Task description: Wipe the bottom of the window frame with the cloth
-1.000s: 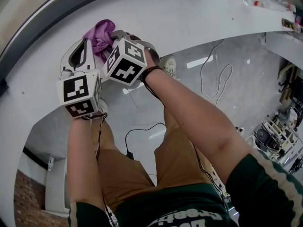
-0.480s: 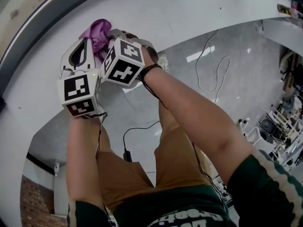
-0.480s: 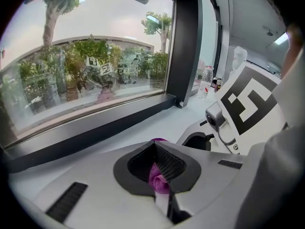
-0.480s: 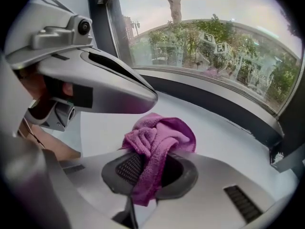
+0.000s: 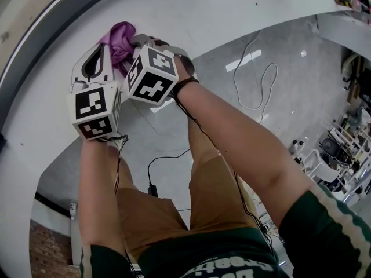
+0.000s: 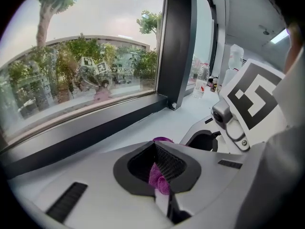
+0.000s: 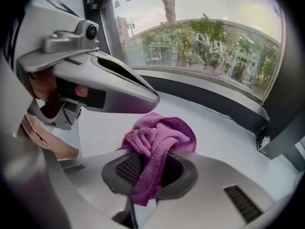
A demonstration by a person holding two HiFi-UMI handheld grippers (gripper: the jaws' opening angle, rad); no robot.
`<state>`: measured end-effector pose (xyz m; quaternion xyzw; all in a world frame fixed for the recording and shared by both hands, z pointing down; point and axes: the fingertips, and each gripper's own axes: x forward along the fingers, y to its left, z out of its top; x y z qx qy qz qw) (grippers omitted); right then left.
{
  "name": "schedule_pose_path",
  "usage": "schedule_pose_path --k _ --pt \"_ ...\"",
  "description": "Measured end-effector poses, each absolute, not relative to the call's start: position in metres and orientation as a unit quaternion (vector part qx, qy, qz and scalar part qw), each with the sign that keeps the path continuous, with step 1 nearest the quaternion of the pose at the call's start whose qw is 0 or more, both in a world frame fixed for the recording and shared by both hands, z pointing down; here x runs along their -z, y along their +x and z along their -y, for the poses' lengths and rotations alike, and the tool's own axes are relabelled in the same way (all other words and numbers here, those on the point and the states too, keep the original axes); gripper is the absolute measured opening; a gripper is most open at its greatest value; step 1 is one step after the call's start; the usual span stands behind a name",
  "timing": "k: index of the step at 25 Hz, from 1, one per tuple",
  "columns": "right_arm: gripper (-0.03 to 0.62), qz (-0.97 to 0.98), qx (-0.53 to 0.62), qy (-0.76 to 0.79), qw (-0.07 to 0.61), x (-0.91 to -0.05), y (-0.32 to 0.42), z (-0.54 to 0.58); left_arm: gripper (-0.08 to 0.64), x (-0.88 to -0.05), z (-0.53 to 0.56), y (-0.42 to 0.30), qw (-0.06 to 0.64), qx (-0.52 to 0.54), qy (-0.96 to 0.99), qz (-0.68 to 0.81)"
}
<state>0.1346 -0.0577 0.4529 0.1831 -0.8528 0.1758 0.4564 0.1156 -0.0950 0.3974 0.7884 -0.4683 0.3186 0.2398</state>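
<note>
Left gripper (image 6: 160,190): it is clenching a small fold of the purple cloth (image 6: 158,178) between its closed jaws.
Right gripper (image 7: 143,185): it is also gripping the cloth, with most of the bundle bulging out past its tips.
Pairing: the two grippers are working side by side, the left one just at 9 o'clock of the right one, nearly touching.
Cloth position: the bundle is resting on the white sill (image 5: 232,10), at 11 o'clock in the head view.
Window frame (image 6: 86,132): the dark bottom rail is running along the far edge of the sill, at about 1 o'clock from the cloth in the right gripper view, near it but apart.
Change: over the last second both grips are staying clamped, and the pair is creeping only slightly toward 10 o'clock, so the cloth is hardly moving.
Meaning for the task: I judge the cloth is held ready but is not yet rubbing along the rail; it needs pushing forward to the rail.
</note>
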Motion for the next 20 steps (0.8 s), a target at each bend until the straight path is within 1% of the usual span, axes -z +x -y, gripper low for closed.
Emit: schedule_pose_path --k 20 --pt "0.069 0.844 -0.187 0.210 0.457 -0.458 0.218 0.086 0.008 -0.411 0.121 0.190 0.234 -0.329 0.801 0.443"
